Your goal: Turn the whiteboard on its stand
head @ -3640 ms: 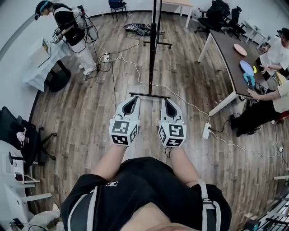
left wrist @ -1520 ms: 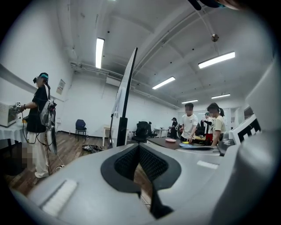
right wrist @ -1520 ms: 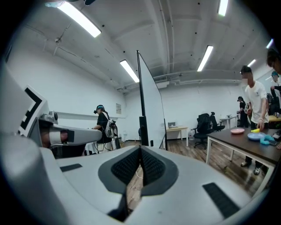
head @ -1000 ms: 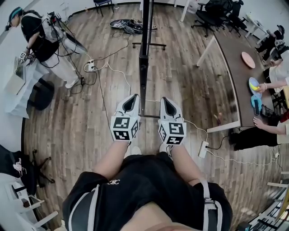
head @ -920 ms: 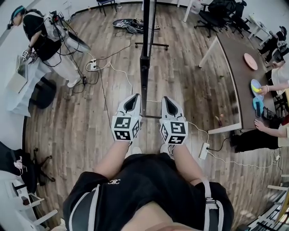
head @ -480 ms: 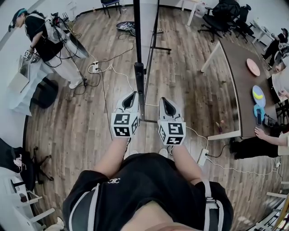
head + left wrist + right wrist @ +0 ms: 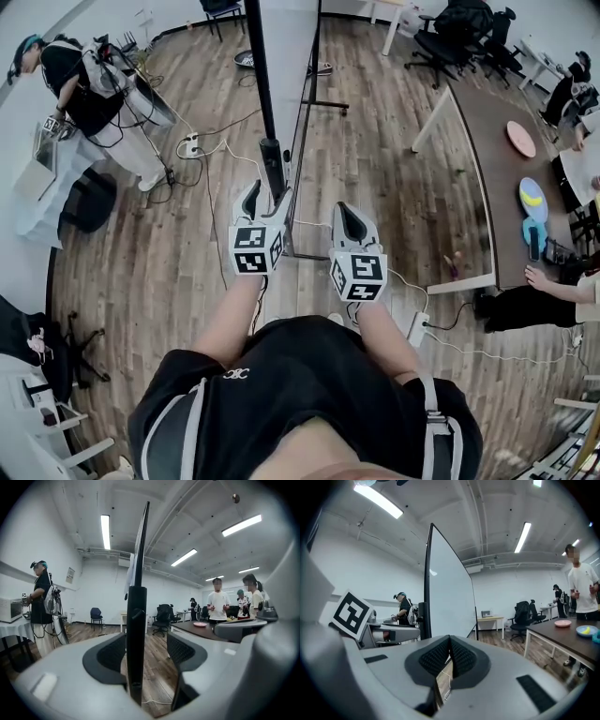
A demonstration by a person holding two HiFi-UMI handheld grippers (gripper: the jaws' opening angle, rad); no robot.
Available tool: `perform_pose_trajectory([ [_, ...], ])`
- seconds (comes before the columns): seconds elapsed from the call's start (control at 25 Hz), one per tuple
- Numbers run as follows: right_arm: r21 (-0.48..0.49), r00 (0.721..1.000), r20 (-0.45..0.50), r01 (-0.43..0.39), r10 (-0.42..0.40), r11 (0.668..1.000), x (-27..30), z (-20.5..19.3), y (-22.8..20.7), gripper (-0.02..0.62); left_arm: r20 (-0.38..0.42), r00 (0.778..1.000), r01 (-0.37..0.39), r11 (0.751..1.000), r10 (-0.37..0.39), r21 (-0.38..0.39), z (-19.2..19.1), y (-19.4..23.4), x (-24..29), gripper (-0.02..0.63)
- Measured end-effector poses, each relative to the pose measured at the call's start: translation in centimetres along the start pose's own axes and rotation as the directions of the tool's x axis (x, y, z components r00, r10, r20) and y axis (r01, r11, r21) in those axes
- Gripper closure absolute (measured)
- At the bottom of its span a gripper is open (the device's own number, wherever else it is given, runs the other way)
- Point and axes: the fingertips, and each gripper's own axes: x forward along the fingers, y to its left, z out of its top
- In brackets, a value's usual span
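A: Where was the whiteboard (image 7: 292, 66) when you looked?

B: Out on the wooden floor (image 7: 159, 244), upright on its black stand (image 7: 328, 106); it stood nearly edge-on to the person working, just ahead of both arms; the long brown bench (image 7: 483, 141) ran along its right side, well apart from it.

A: And the left tongs (image 7: 267, 192)?

B: Released; the jaws had just been opening, and they stood wide apart with the stand's black post (image 7: 264, 94) running up between them; the post sat close against the left pad, with a clear gap to the other; whether it touched that left pad I couldn't tell.

A: The right tongs (image 7: 345, 208)?

B: Clenched, pads meeting at the tip with nothing in them; they hung beside the board's near end, a little to the right of the post, not touching it; the white face of the board rose just past them.

A: Anyone else about?

B: A person (image 7: 80, 84) with teal headgear stood off by the floor's left edge, near a white table; on the bench lay a pink plate (image 7: 521, 138) and, nearer along the same edge, a blue plate (image 7: 534, 199); black office chairs (image 7: 459, 28) were parked past the bench's far corner; a white power strip (image 7: 417, 328) lay on the floor by the bench's near corner, its cable trailing towards the stand.
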Motion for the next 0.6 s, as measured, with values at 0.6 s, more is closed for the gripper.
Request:
perform_pose_trajectory([
  [0.6,0.028,0.997,0.005,0.08,-0.081,0.996,-1.3,0.2,-4.0,0.589,-0.061,0.992,-0.111,0.994,0.11,0.0,-0.4,2.8,4.9,0.344],
])
